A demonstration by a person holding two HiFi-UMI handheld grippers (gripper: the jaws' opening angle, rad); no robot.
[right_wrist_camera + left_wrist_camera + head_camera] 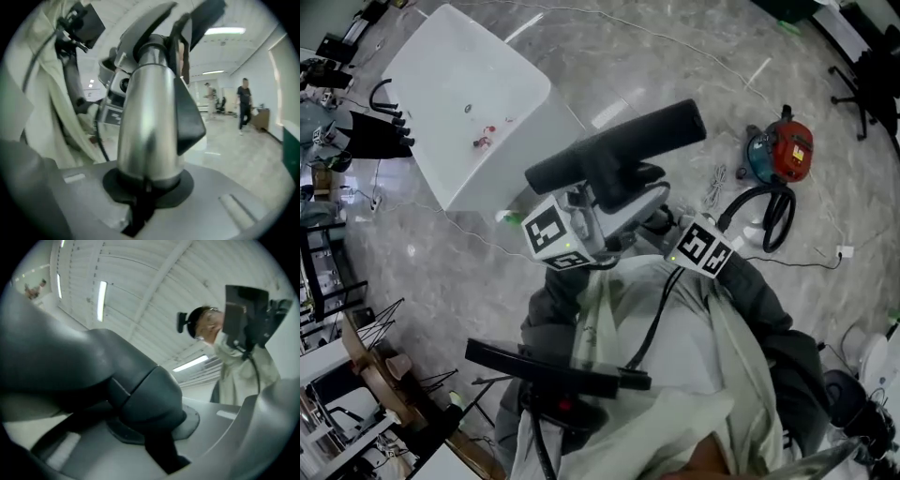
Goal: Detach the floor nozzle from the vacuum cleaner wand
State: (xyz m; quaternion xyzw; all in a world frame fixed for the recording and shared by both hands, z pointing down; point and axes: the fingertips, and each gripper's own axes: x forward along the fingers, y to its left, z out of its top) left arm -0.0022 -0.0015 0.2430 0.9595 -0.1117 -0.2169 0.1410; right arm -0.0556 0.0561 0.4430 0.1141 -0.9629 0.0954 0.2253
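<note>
The black floor nozzle (pixel 619 145) is lifted up in front of me, its long bar slanting to the upper right. In the left gripper view its dark grey neck (pixel 140 390) fills the space between the jaws, and my left gripper (pixel 152 439) is shut on it. The silver wand (pixel 147 126), with a black clip on its side, stands between the jaws of my right gripper (pixel 145 192), which is shut on it. In the head view the left gripper (pixel 581 225) and the right gripper (pixel 666 234) sit close together under the nozzle. The joint between wand and nozzle is hidden.
A red canister vacuum (pixel 783 150) with a black hose (pixel 773 211) sits on the marble floor at the right. A white table (pixel 464 103) stands at the upper left. A black bar (pixel 553 370) hangs by my body. Racks and chairs line the left edge. People (pixel 243 103) stand far off.
</note>
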